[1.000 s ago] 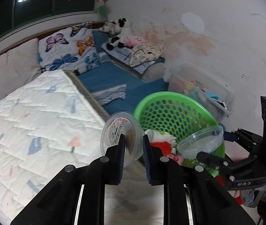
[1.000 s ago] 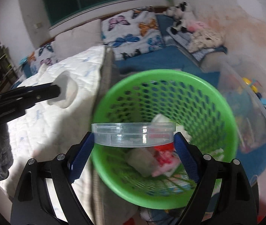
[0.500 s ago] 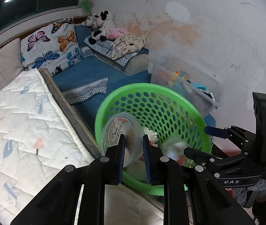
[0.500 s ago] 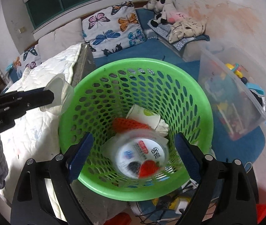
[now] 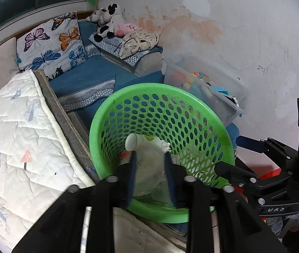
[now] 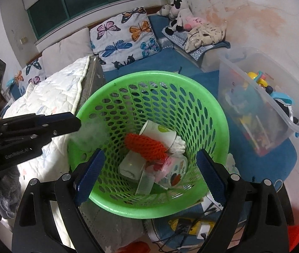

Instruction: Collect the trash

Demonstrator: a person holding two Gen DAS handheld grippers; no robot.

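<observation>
Trash fills the bottom of a round green plastic basket [image 5: 202, 126] with perforated walls, standing beside a quilted white mattress [image 5: 12, 137]. In the left wrist view, the left gripper [image 5: 150, 177] hangs over the near rim, its blue-padded fingers parted with a blurred translucent plastic cup [image 5: 149, 168] between them; whether the pads touch it cannot be told. In the right wrist view, the right gripper [image 6: 149, 172] is spread wide and empty above the basket [image 6: 212, 113], over an orange mesh net [image 6: 147, 145], a white paper cup [image 6: 158, 131] and clear lidded tubs [image 6: 170, 171].
</observation>
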